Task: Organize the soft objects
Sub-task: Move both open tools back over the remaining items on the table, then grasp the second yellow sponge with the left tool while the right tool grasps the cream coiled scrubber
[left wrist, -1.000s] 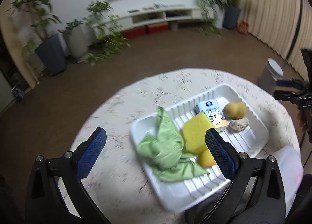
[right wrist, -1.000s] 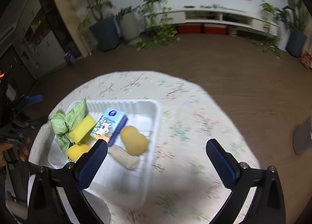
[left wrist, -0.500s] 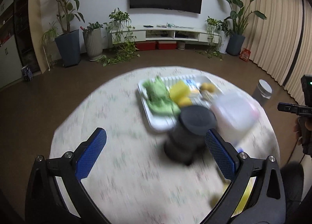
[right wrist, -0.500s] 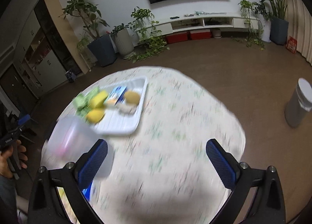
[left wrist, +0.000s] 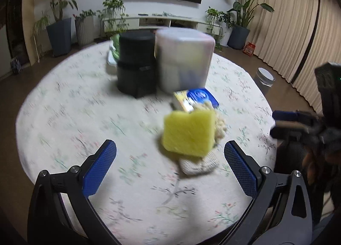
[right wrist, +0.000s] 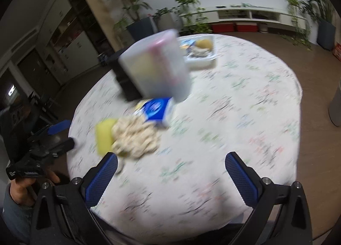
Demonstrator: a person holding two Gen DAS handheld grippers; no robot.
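A yellow sponge point(left wrist: 188, 133) stands on a pile of beige knitted cloths point(left wrist: 199, 164) near the table's front, with a blue-and-white packet point(left wrist: 201, 97) behind it. In the right wrist view the same sponge point(right wrist: 103, 135), beige cloths point(right wrist: 136, 136) and packet point(right wrist: 156, 108) sit left of centre. A white tray point(right wrist: 201, 61) holding soft items stands at the far edge. My left gripper point(left wrist: 170, 169) is open, just short of the sponge. My right gripper point(right wrist: 171, 175) is open and holds nothing, to the right of the pile.
A translucent lidded tub point(left wrist: 183, 59) and a black cylinder point(left wrist: 136, 65) stand mid-table, hiding most of the tray in the left view. The round table has a floral cloth point(left wrist: 85, 121). A grey bin point(left wrist: 265, 79) stands on the floor at right.
Both grippers have pulled back from the tray towards the table's near side. The tub, black cylinder and the sponge pile have come into view. Both views are blurred by motion.
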